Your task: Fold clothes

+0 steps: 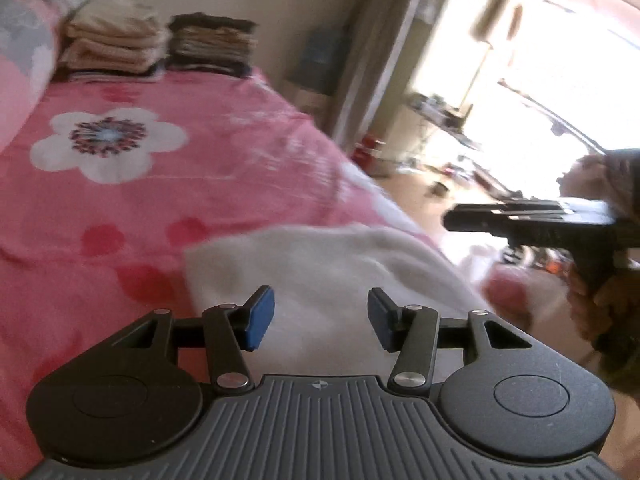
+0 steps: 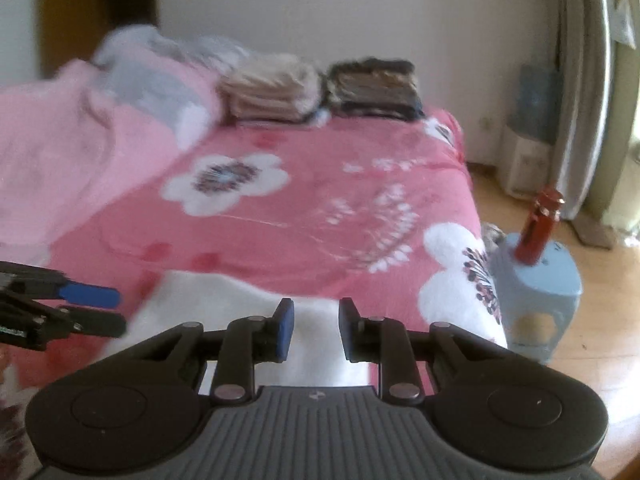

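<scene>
**White garment lies just ahead of and below both grippers**

On the left, the left hand-held gripper [image 1: 321, 318] has its blue pads spread with nothing between them; in the left wrist view the soft white fabric garment [image 1: 320, 264] lies right beyond and beneath the fingertips, on the near part of the pink flower-print bed [image 1: 224, 168]. Its long axis seems to run across the view, from the bed's middle toward the right edge, though blur makes the outline uncertain.

To the right, the right hand-held gripper [image 2: 316, 328] stands narrower but also parted, gripping nothing, with the same white cloth directly under its tips. Both look about equally near; each faces one end of the near hem, I judge.

The garment's near edge is hidden behind both gripper bodies, so its kind, collar or sleeves cannot be made out. Two folded stacks, a beige pile [image 2: 272, 88] and a dark pile [image 2: 374, 88], sit well apart at the far end.
</scene>
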`<action>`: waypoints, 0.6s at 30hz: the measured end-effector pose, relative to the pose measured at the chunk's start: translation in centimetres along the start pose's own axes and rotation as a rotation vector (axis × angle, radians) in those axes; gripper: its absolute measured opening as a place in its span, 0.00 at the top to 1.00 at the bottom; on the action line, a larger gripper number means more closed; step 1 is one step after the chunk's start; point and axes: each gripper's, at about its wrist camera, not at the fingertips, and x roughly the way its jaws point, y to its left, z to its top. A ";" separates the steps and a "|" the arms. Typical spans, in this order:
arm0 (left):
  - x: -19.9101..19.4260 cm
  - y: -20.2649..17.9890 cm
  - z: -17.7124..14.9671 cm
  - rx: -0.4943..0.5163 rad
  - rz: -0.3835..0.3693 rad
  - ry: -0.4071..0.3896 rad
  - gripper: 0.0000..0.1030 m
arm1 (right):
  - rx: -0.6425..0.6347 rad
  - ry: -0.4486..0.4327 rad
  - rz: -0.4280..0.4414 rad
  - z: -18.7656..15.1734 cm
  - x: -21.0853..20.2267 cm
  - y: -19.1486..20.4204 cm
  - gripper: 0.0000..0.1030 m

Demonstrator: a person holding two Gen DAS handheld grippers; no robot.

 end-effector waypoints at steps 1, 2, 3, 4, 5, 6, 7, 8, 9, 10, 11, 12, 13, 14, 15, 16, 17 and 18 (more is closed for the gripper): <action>0.1 -0.4 -0.6 0.000 -0.018 0.023 0.50 | -0.004 0.017 0.026 -0.7 -0.5 0.4 0.75; 0.3 -0.9 -1.2 0.008 -0.028 0.039 0.50 | -0.017 0.052 0.025 -1.7 -0.1 0.7 0.75; 0.9 -1.2 -1.9 0.035 -0.017 0.041 0.50 | -0.033 0.094 0.015 -2.9 0.5 1.0 0.76; 1.5 -1.6 -2.6 0.063 -0.005 0.043 0.50 | -0.042 0.108 0.004 -4.1 1.3 0.9 0.76; 1.9 -1.9 -3.1 0.088 0.005 0.044 0.49 | -0.049 0.113 -0.008 -5.4 2.2 0.8 0.76; 2.0 -2.1 -2.8 0.098 0.012 0.046 0.49 | -0.009 0.103 -0.001 -5.9 2.4 0.3 0.76; 1.8 -2.0 -2.3 0.078 0.010 0.055 0.50 | 0.046 0.109 0.008 -5.5 2.2 -0.2 0.77; 1.4 -1.8 -1.8 0.053 0.006 0.058 0.50 | 0.073 0.108 0.007 -4.9 1.5 -0.3 0.77; 0.9 -1.7 -1.6 0.045 0.003 0.057 0.50 | 0.090 0.101 0.004 -4.3 0.8 -0.2 0.77; 0.3 -1.9 -1.6 0.052 -0.001 0.059 0.50 | 0.088 0.086 0.006 -4.0 -0.2 0.1 0.77; -0.3 -2.1 -1.7 0.059 -0.006 0.062 0.50 | 0.079 0.069 0.011 -3.9 -1.3 0.4 0.77; -0.7 -2.3 -1.8 0.067 -0.012 0.069 0.50 | 0.079 0.056 0.022 -4.1 -2.4 0.6 0.77; -0.7 -2.7 -2.4 0.079 -0.018 0.090 0.50 | 0.067 0.063 0.019 -4.6 -2.7 0.8 0.77; -0.7 -3.0 -3.0 0.093 -0.018 0.105 0.49 | 0.050 0.077 0.011 -5.3 -2.7 1.1 0.77; -0.5 -3.4 -3.7 0.113 -0.001 0.100 0.49 | 0.033 0.091 0.002 -5.9 -2.7 1.3 0.77; -0.2 -3.6 -4.0 0.127 0.012 0.087 0.49 | 0.000 0.117 -0.025 -6.9 -1.9 1.7 0.77; 0.1 -3.8 -4.2 0.140 0.025 0.073 0.48 | -0.001 0.111 -0.043 -7.6 -1.4 2.0 0.77; 0.2 -3.9 -4.4 0.146 0.035 0.065 0.47 | 0.012 0.092 -0.054 -8.2 -1.2 2.1 0.77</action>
